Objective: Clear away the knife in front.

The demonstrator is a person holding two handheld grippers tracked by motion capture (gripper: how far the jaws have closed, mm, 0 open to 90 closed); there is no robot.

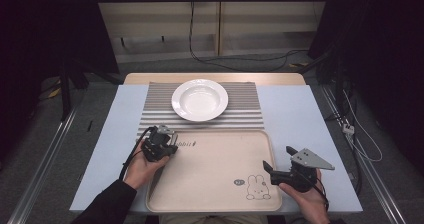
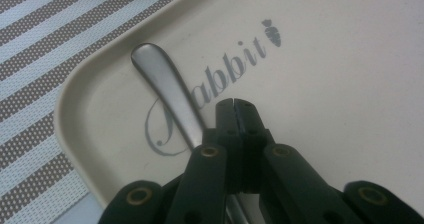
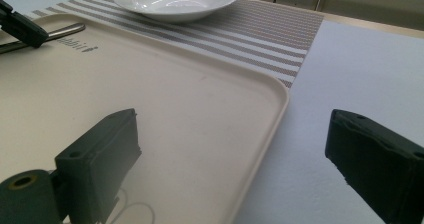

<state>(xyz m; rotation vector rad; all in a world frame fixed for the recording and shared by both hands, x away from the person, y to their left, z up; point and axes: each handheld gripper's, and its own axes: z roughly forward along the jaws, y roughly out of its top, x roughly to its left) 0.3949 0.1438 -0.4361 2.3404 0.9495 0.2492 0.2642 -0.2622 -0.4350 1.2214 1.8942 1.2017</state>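
Lying on the beige tray (image 2: pixel 320 109), near its far left corner, a metal utensil handle (image 2: pixel 165 91) is seen in the left gripper view, across the printed word "Rabbit" (image 2: pixel 220 79). The left gripper (image 2: pixel 235 104) is held just above this handle with its jaws pressed together; whether the handle is clamped between them or only passes beside them cannot be told, because the lower part of the handle is covered by the black jaws. The working end of the utensil is hidden, so it cannot be said if it is a spoon or a fork. In the high view the left gripper (image 1: pixel 161 145) is placed at the tray's far left edge, and the utensil is too small there to be made out. The right gripper (image 1: pixel 280 164) is kept over the near right part of the tray, with its jaws wide apart and nothing between them. A white bowl (image 1: pixel 200 99) is set on the striped mat (image 1: pixel 245 115) beyond the tray, on the desk (image 1: pixel 295 114).
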